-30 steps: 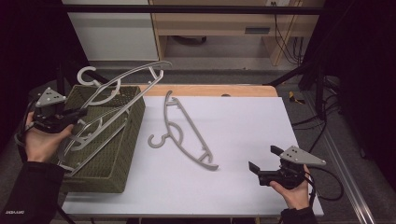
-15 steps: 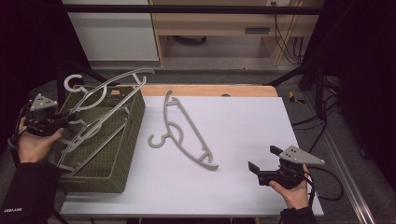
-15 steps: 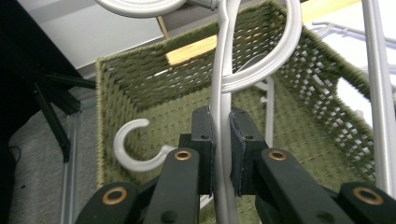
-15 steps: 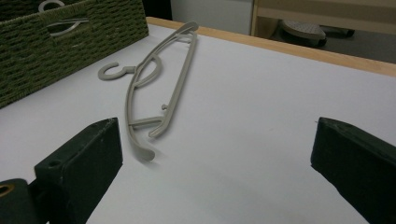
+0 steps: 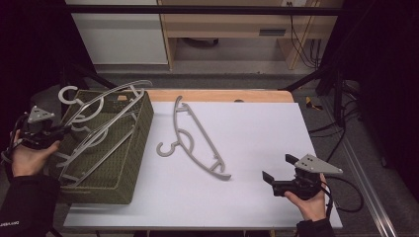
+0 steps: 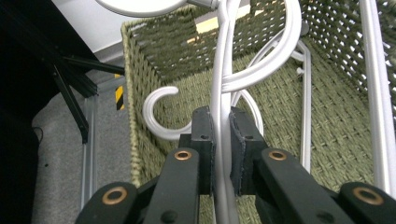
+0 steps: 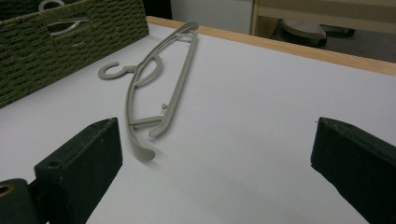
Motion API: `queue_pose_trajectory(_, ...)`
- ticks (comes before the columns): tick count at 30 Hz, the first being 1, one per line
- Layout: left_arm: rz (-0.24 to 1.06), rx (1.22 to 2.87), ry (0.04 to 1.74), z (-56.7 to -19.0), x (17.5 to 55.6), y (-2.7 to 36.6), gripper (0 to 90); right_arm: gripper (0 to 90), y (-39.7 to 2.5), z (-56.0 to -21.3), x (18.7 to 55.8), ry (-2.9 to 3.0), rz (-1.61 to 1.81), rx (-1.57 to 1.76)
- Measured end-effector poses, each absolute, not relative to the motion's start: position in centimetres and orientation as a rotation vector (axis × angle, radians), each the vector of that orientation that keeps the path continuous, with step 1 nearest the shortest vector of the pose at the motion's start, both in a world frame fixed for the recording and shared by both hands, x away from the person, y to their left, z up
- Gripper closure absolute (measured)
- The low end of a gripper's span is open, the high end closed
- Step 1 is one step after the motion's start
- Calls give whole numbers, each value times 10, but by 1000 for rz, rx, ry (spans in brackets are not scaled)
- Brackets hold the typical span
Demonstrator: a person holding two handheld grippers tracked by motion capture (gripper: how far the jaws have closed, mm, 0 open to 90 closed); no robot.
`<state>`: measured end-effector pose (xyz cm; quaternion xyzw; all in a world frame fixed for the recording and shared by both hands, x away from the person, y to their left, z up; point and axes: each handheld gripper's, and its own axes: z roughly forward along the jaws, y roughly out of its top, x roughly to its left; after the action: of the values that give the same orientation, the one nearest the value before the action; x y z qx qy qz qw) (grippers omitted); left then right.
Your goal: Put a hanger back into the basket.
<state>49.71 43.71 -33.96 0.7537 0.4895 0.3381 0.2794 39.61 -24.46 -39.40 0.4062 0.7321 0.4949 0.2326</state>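
Note:
My left gripper (image 5: 62, 130) is at the far left, shut on a thin bar of a light grey plastic hanger (image 5: 114, 96) that lies tilted across an olive woven basket (image 5: 106, 192). In the left gripper view the jaws (image 6: 222, 136) pinch that hanger (image 6: 219, 84) above the basket's floor (image 6: 280, 107). More grey hangers (image 5: 91, 148) lie inside the basket. Another grey hanger (image 5: 195, 138) lies flat on the white table (image 5: 267, 128), its hook toward the basket. My right gripper (image 5: 279, 169) rests open at the front right, with that hanger (image 7: 156, 88) well ahead of its jaws (image 7: 217, 135).
The basket (image 7: 51, 42) stands along the table's left side. A wooden strip (image 5: 217, 95) runs along the far edge. A metal frame post (image 5: 363, 163) runs down the right side, with cables on the floor beyond.
My left gripper has moved left and slightly toward the person, taking the held hanger with it and lowering it onto the basket. The right gripper and the table hanger have stayed put.

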Motion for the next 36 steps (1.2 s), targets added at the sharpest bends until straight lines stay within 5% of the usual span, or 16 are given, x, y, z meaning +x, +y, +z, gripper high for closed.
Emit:
queue_pose_trajectory(26, 959, 2105, 1364, -358, 487, 458, 816, 24, -244, -395, 396, 2015, 1356, 1117)
queue_pose_trajectory(36, 885, 2164, 1375, -377, 495, 445, 815, 24, -243, -396, 397, 2021, 1350, 1115)
